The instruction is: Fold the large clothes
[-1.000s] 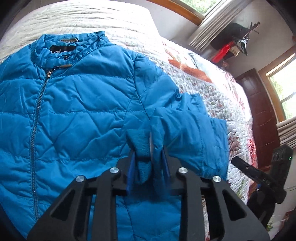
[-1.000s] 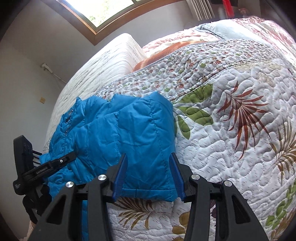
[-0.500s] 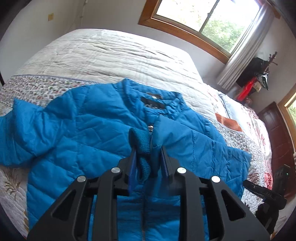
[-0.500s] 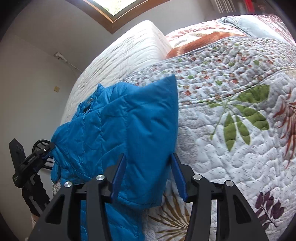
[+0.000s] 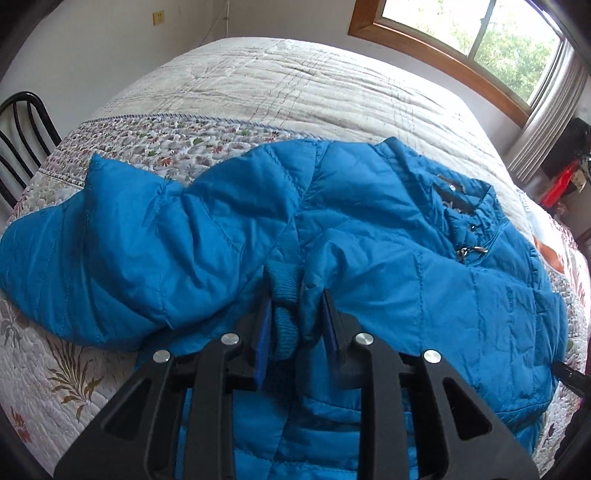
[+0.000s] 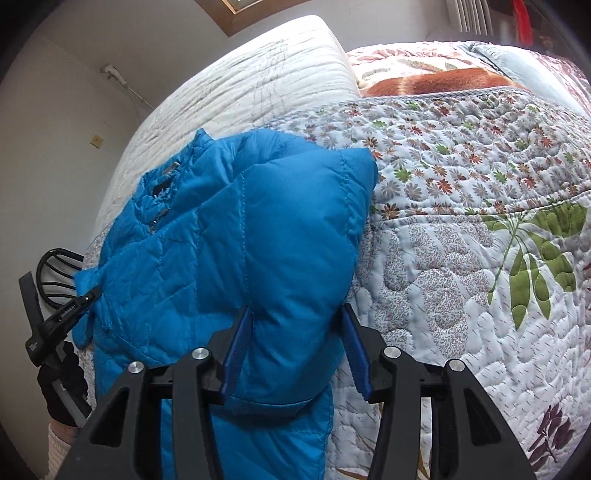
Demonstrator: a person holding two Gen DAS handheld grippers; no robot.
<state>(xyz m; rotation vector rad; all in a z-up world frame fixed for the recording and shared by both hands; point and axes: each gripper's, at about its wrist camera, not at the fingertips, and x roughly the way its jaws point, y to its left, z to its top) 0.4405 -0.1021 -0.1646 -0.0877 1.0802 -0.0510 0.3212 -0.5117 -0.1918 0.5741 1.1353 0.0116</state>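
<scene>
Left sleeve has swung across the jacket [image 5: 369, 236] chest since a second ago.
Your left hand-held gripper [image 5: 295, 321] pinches the knit cuff [image 5: 282, 295] narrow; right hand-held gripper [image 6: 291, 347] clamps the folded sleeve bulk [image 6: 291, 258], wider, to lay both inward on the bed [image 6: 461, 258].

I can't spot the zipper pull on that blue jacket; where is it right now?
In the left wrist view, the zipper pull sits right of centre, just below the collar of the blue jacket, toward the window side.

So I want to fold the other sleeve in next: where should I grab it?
Take the free sleeve at its outer end, coming from the quilt side; it lies flat, spread outward from the jacket, its tip overhanging bare bedding.
</scene>
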